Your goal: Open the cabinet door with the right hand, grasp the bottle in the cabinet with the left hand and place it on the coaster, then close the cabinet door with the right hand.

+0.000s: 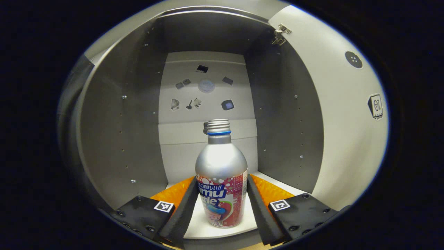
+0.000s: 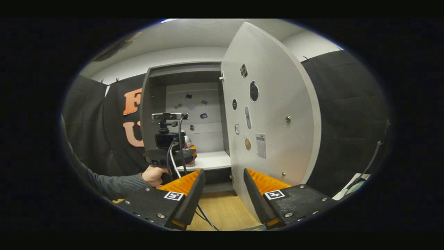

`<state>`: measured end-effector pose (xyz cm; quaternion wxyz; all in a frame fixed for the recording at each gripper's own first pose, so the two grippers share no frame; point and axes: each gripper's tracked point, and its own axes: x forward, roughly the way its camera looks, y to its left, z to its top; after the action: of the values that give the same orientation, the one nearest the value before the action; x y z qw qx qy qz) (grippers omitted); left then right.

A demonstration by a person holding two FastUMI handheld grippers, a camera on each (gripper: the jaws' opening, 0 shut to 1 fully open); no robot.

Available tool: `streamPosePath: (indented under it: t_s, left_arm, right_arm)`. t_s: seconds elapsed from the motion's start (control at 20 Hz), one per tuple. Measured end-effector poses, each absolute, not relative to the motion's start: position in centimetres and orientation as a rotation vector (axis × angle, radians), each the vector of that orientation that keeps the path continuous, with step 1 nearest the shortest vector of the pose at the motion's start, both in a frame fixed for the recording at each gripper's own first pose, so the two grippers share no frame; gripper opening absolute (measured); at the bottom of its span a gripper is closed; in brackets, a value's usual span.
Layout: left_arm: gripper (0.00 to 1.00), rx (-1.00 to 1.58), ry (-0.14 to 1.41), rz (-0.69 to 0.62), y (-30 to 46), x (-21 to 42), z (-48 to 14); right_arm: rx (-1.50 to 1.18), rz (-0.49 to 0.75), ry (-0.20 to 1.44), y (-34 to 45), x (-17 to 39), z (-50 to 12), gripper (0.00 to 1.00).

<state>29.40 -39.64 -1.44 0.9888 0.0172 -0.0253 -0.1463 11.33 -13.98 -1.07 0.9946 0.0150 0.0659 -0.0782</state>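
Observation:
A silver bottle [image 1: 221, 166] with a red label and no cap stands upright on the white shelf [image 1: 196, 227] inside the grey cabinet [image 1: 118, 121]. My left gripper [image 1: 221, 184] is open, with one finger on each side of the bottle's lower body, close to its sides. The cabinet door [image 1: 333, 121] is swung wide open on the right. In the right gripper view, my right gripper [image 2: 223, 175] is open and holds nothing, low in front of the open door [image 2: 274, 104]. Farther off, a hand [image 2: 152, 175] holds the left gripper [image 2: 170, 152] at the cabinet [image 2: 152, 90], next to the bottle [image 2: 187, 141].
Small stickers dot the cabinet's back panel [image 1: 204, 86] and the door's inner face. A wooden table top [image 2: 225, 208] lies below the cabinet. A grey sleeve [image 2: 111, 184] reaches in from the left. Cables [image 2: 173, 163] hang from the left gripper.

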Motion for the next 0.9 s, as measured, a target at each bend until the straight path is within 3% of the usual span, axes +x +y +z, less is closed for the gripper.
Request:
streamPosePath:
  t_s: [0.35, 0.4, 0.45, 0.6, 0.9]
  left_arm:
    - [0.86, 0.076, -0.02, -0.237, -32.9, 19.2, -4.3]
    - [0.85, 0.083, -0.004, -0.222, -31.7, 17.7, -5.4]
    - [0.85, 0.092, 0.015, -0.206, -30.4, 16.3, -6.7]
    - [0.86, 0.107, 0.087, -0.17, -27.4, 12.3, -11.4]
    - [0.86, 0.14, 0.198, -0.092, -22.3, 6.6, -20.7]
  right_arm:
    - [0.07, -0.068, 0.171, -12.0, 7.1, -3.0, 0.7]
    - [0.084, -0.052, 0.18, -11.5, 6.5, -3.5, 0.74]
    - [0.098, -0.036, 0.187, -11.0, 5.9, -3.8, 0.7]
    - [0.113, 0.006, 0.226, -9.8, 4.1, -5.1, 0.74]
    - [0.117, 0.066, 0.322, -7.6, 2.0, -8.7, 0.7]
